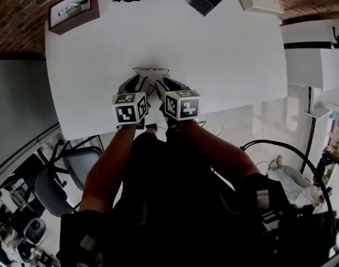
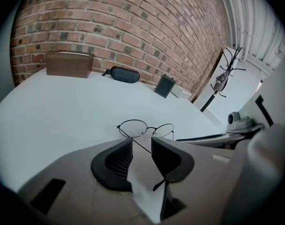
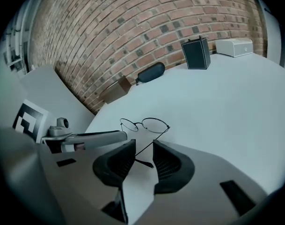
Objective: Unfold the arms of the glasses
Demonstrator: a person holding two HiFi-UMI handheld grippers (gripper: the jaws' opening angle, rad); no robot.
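Looks done: both arms (image 3: 151,142) of the glasses (image 2: 145,128) out toward six o'clock, each loose between wide-parted jaws of left gripper (image 2: 141,142) and right gripper (image 3: 143,144), nothing clamped

Soft, even light leaves the white tabletop (image 1: 230,43) bright, with only faint shadows under things along its far edge. All three views bulge like a fish-eye, darkening to black at the corners; the brick wall (image 2: 133,27) bows. The left hand-held gripper (image 2: 141,143), close to its lens, looks slightly soft.
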